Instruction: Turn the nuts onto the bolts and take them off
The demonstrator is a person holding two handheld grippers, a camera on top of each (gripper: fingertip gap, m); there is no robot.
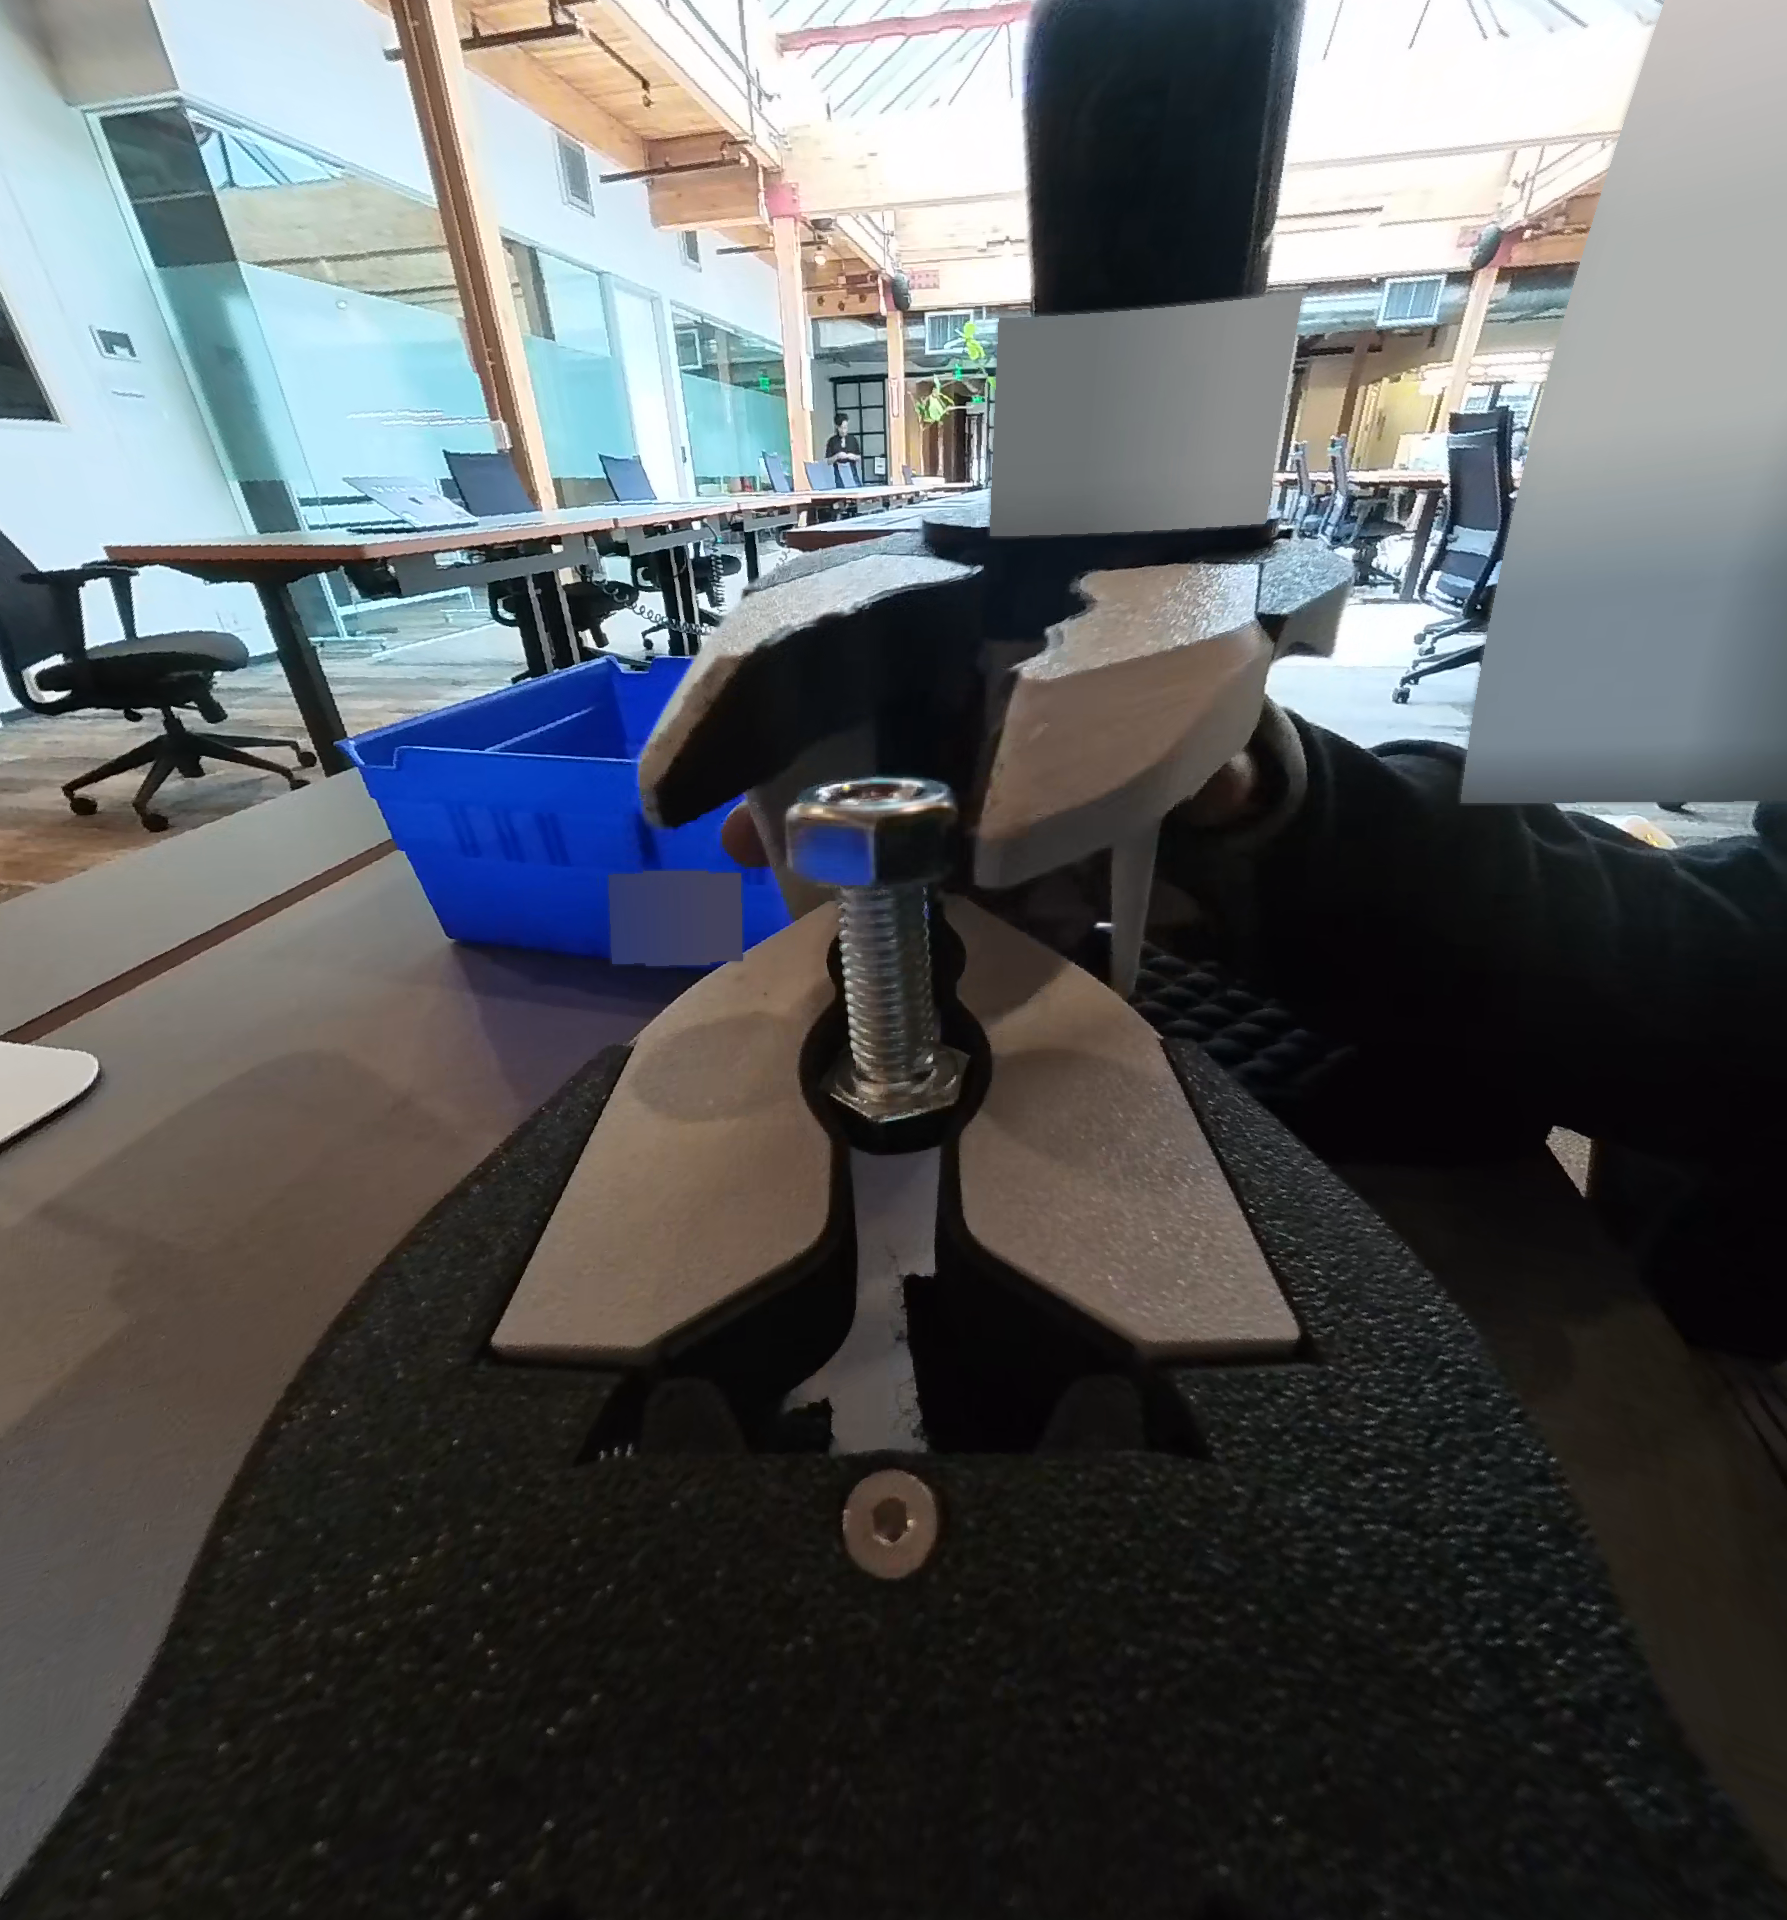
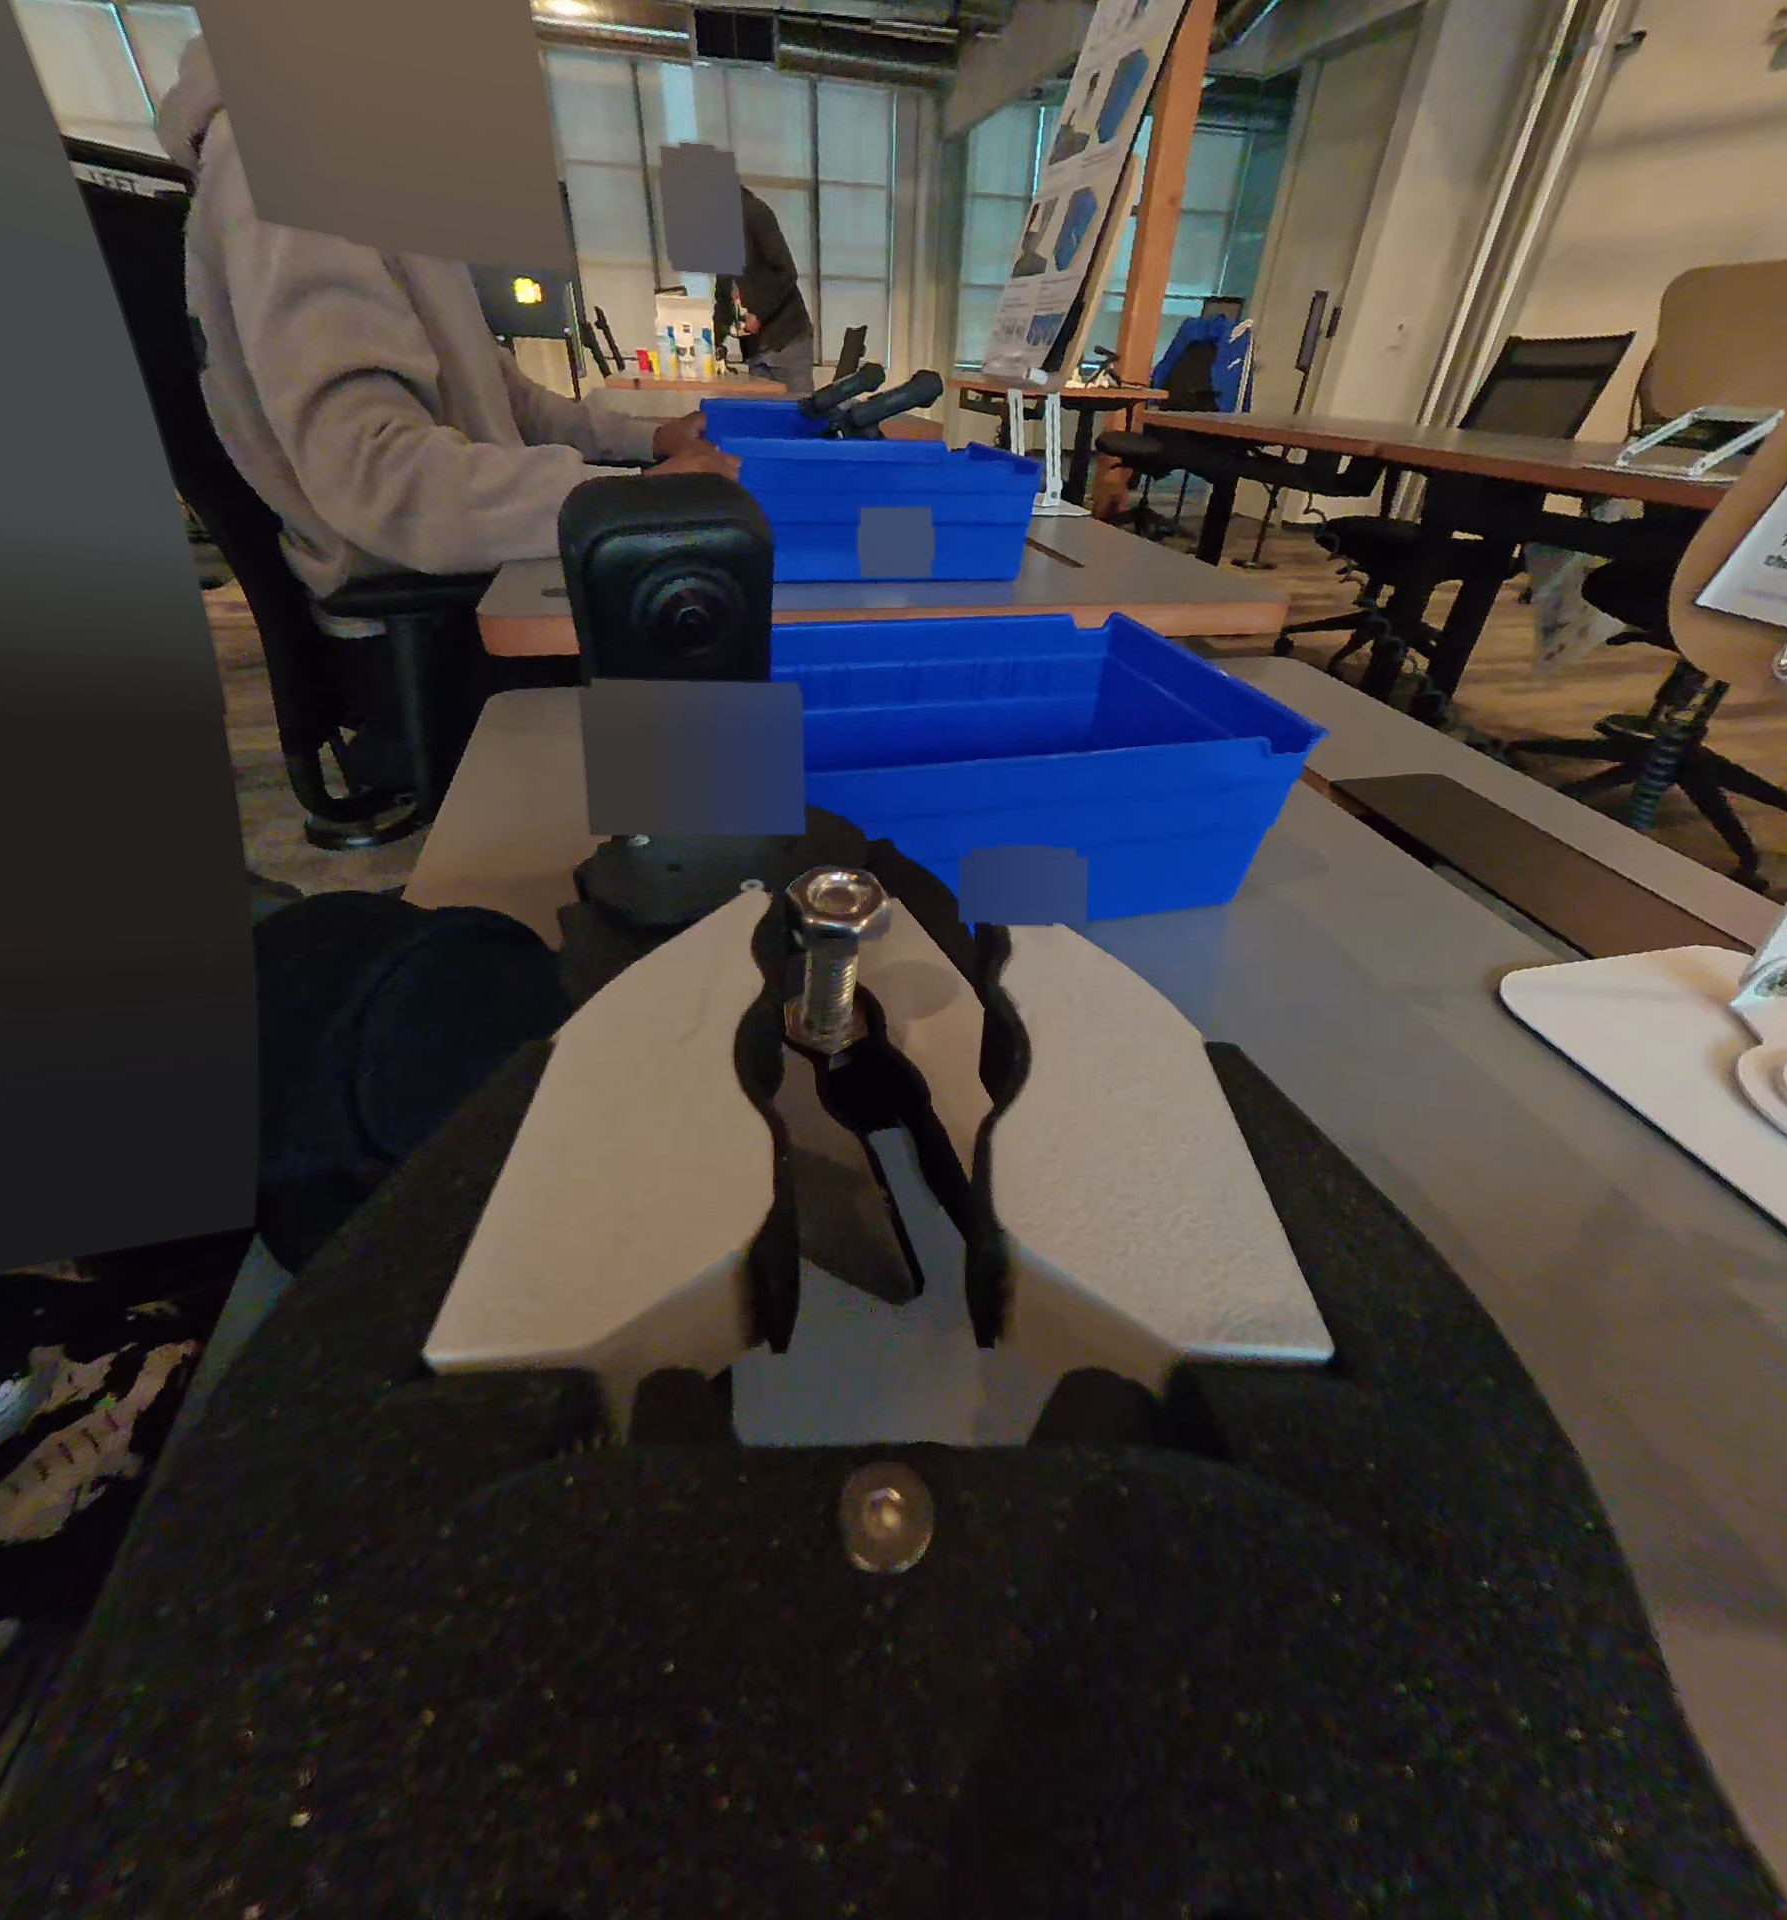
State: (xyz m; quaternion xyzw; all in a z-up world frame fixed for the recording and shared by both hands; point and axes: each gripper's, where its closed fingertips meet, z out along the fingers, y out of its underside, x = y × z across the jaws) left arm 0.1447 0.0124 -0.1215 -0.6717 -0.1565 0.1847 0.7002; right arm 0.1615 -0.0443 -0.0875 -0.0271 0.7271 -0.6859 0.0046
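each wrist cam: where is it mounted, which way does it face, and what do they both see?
Left wrist view: on the left gripper, looking along fingers shut on the upright bolt, toward the right gripper and a dark sleeve.
Right wrist view: on the open right gripper, facing back at the left gripper's camera.
Shared: bolt, nut, blue bin, table.

— Left tongs (image 1: 894, 1049)?
— Closed tight, fingers (image 1: 702, 1143) level, pointing forward, clamped at the base of an upright bolt (image 1: 887, 971).
— Right tongs (image 2: 884, 997)?
— Parted, fingers (image 2: 650, 1122) either side of the shank, not touching; held from the opposite side, dark sleeve behind.
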